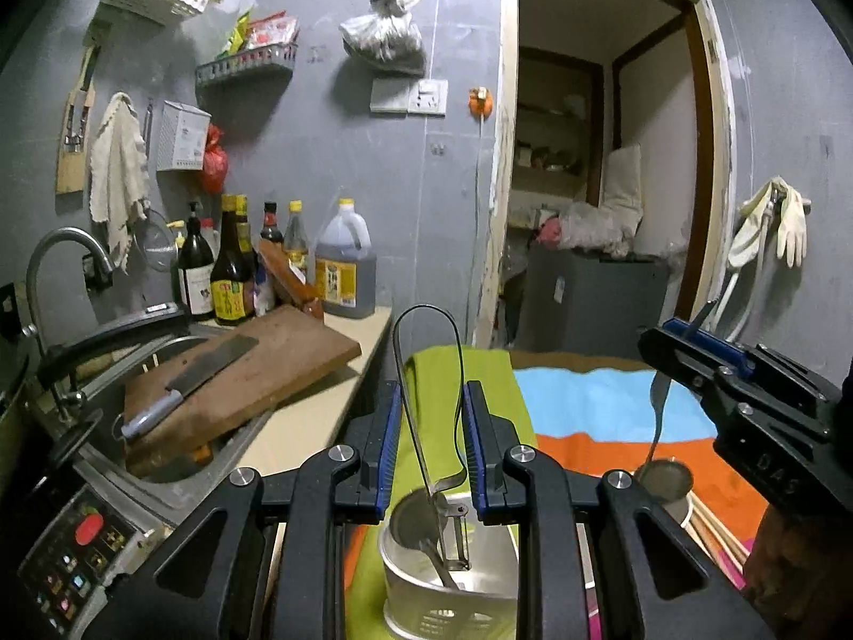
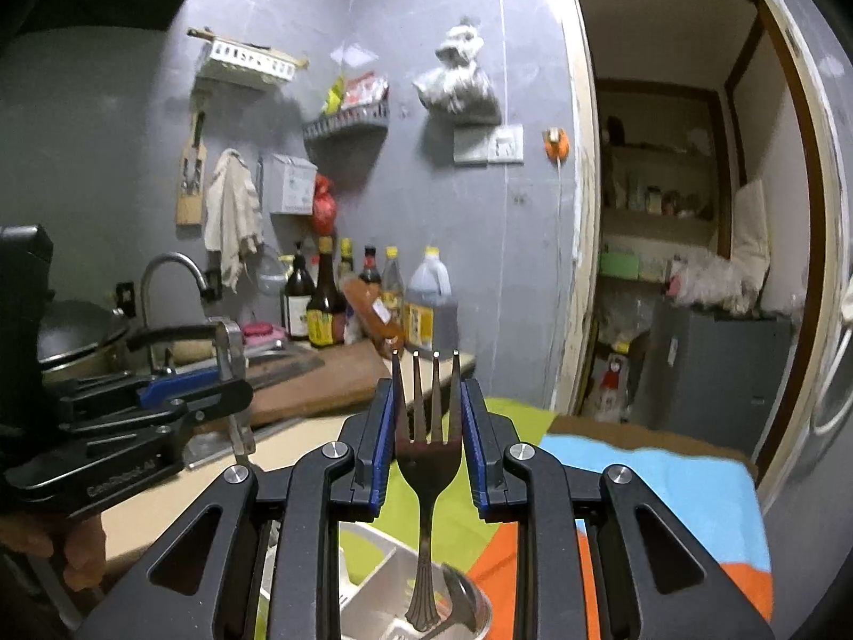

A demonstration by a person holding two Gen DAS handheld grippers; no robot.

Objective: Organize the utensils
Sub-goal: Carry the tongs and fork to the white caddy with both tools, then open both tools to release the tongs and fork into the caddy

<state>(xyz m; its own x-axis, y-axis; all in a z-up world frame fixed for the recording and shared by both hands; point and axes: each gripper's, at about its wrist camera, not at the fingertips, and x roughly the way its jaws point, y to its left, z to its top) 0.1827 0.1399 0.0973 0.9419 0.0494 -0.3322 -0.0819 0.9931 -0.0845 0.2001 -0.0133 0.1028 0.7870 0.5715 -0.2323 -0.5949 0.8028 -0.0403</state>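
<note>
Left wrist: perforated caddy (image 1: 453,594) holds ladle (image 1: 421,538); peeler (image 1: 432,426) above.

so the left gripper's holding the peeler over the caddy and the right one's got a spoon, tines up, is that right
Not quite. The right gripper is shut on a fork, not a spoon; the right wrist view shows its four tines pointing up. The rest stands: the left gripper holds the peeler above the caddy.

Utensil basket (image 1: 453,605): bottom centre of left view, base cut by frame edge. Fork (image 2: 426,458): handle tip overlaps a cup at bottom centre of right view, contact unclear. Bottle labels (image 1: 230,296): illegible. Doorway shelf contents (image 2: 661,200): blurred.
</note>
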